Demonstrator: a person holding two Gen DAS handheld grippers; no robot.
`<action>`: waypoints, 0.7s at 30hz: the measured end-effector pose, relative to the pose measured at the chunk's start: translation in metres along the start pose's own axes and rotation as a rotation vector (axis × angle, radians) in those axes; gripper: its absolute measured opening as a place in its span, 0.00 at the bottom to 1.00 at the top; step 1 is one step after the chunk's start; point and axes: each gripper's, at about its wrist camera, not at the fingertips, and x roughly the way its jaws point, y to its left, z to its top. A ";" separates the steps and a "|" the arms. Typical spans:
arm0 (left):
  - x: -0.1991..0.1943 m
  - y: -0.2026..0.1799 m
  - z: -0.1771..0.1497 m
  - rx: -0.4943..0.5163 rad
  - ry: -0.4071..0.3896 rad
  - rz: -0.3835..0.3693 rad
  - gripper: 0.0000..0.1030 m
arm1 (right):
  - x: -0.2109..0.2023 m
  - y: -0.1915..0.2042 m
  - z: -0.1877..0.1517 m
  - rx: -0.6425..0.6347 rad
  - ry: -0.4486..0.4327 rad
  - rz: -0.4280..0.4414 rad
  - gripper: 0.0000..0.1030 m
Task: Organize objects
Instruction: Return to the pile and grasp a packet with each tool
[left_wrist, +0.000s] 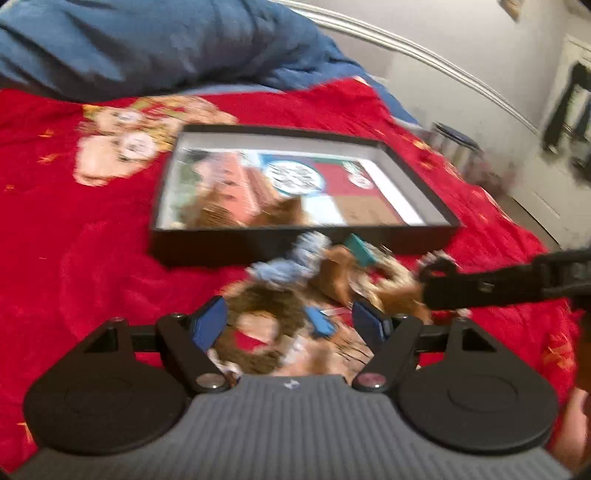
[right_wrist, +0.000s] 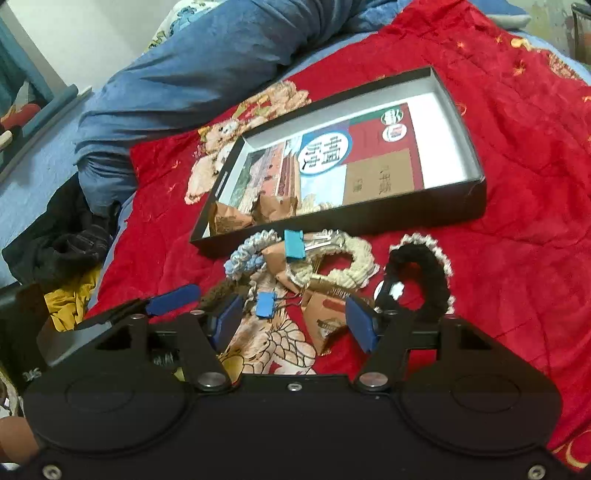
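Plush red blanket (right_wrist: 517, 184) holds woolly scrunchies (right_wrist: 347, 266); both grippers' fingers (right_wrist: 356, 325) gape, seemingly empty.

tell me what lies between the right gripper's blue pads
In the right wrist view, the open right gripper has a small blue binder clip and a brown paper packet on the red blanket.

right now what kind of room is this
Most likely a bedroom, with the work done on a bed: a plush red blanket serves as the surface, a rumpled blue duvet lies behind it, and dark clothes are heaped at the side.
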 end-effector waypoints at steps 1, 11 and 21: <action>0.001 -0.004 -0.002 0.021 0.001 0.016 0.82 | 0.003 0.000 -0.001 0.003 0.010 0.000 0.59; 0.007 -0.025 -0.007 0.149 -0.075 -0.011 0.78 | 0.020 -0.010 -0.005 0.054 0.022 -0.077 0.47; 0.038 -0.048 -0.002 0.243 -0.107 -0.006 0.51 | 0.032 -0.026 0.001 0.098 -0.001 -0.104 0.43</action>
